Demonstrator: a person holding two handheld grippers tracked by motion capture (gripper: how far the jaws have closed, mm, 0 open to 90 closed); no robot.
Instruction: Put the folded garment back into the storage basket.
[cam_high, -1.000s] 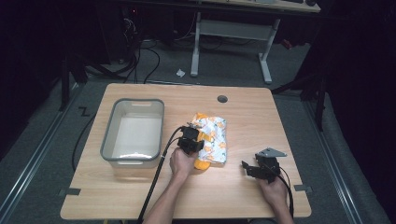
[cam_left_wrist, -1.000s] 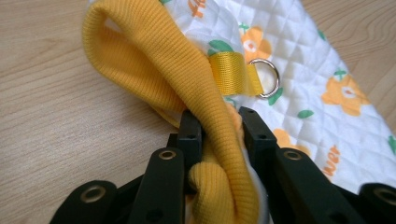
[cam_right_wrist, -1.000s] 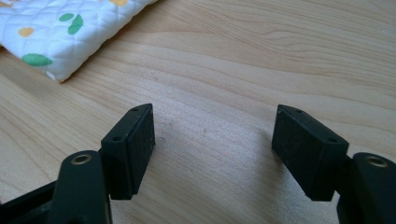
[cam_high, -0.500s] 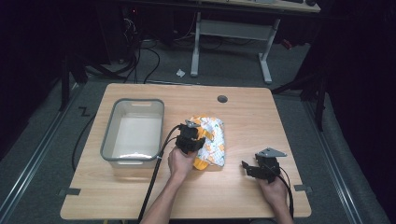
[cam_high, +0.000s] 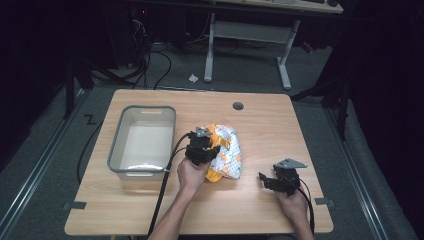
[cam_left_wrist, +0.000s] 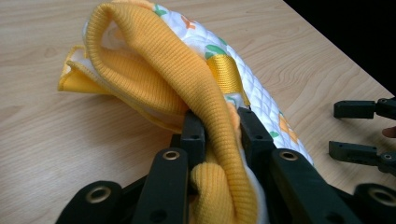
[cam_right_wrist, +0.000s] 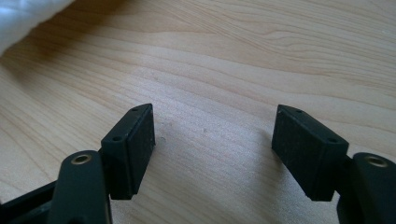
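Pinching the garment's (cam_left_wrist: 163, 79) yellow ribbed edge, left gripper (cam_left_wrist: 219, 135) has it just right of the bin (cam_high: 116, 145); drop-in probably left. Right gripper (cam_right_wrist: 215, 149) spread, empty.

The garment (cam_left_wrist: 187, 70) is soft cloth: a ribbed yellow knit edge, a quilted white printed face and a glossy yellow ribbon loop (cam_left_wrist: 225, 73) sewn beside the knit. The desk (cam_high: 260, 125) beneath it is pale, matt wood-grain. Beside the garment, the bin (cam_high: 116, 150) looks smooth, translucent grey plastic.
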